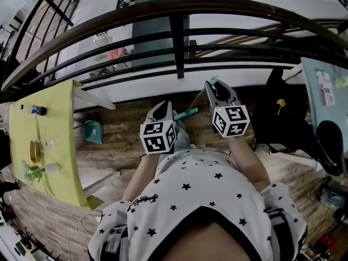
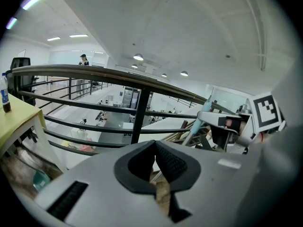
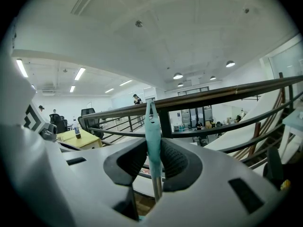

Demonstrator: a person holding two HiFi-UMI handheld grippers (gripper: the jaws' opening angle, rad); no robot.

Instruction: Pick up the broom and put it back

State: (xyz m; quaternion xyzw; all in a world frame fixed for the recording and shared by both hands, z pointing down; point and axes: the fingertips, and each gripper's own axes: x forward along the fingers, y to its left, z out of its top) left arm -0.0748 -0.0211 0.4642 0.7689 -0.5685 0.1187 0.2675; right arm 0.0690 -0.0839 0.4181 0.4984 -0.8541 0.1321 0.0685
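Observation:
The broom has a thin metal shaft and a teal grip (image 3: 152, 136) at its top end. My right gripper (image 3: 152, 157) is shut on that teal grip, which stands upright between the pads in front of the railing. In the head view the right gripper (image 1: 213, 84) is close to the dark railing (image 1: 179, 48), and the broom (image 1: 190, 112) slants down from it toward the wooden floor. My left gripper (image 1: 165, 105) sits just left of the broom, apart from it. In its own view the left gripper (image 2: 155, 148) is shut with nothing between the pads, and the broom's grip (image 2: 199, 124) shows at the right.
A curved dark railing (image 2: 142, 103) runs across directly ahead, with a drop to a lower floor behind it. A yellow table (image 1: 46, 140) with a bottle and small items stands at the left, a teal dustpan (image 1: 93, 131) beside it. A black chair (image 1: 283, 113) is at the right.

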